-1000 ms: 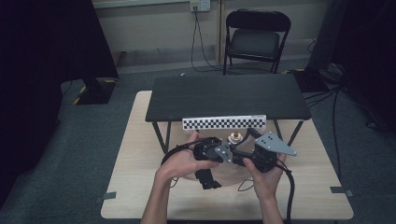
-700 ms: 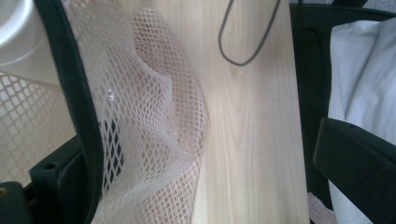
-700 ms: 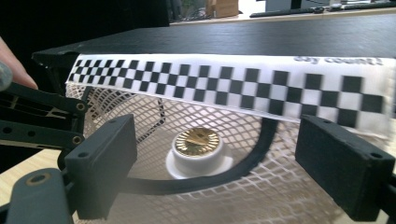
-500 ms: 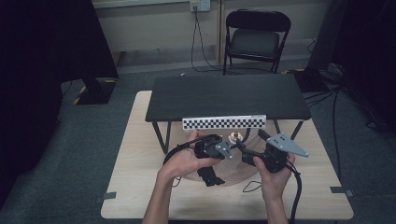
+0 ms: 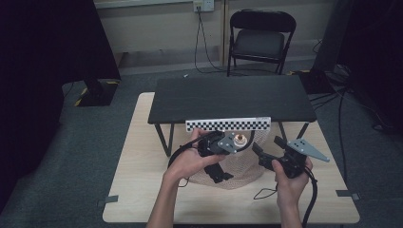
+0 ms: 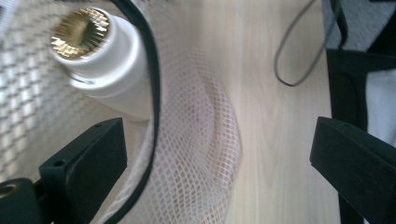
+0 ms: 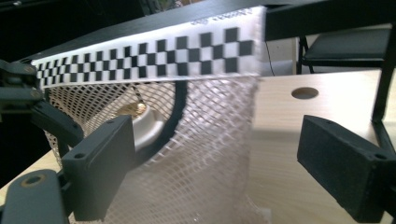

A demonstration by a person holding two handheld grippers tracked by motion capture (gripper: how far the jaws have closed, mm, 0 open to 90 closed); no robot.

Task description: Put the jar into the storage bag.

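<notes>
Judging from how things lie, the work of getting the white bottle (image 6: 109,70) with its gold ribbed cap into the mesh drawstring bag (image 5: 237,166) looks close to done; the bottle sits at the bag's black-corded mouth, netting around it, near the middle of the wooden table (image 5: 142,142) just in front of the black bench's (image 5: 228,97) checkered strip (image 5: 228,124); seating it fully and drawing the cord shut appear to remain. The left gripper (image 5: 219,144) hovers over the bag's mouth, jaws spread wide and holding nothing; the right gripper (image 5: 266,157) hangs beside the bag's right edge, angled toward it, jaws likewise wide and empty.
</notes>
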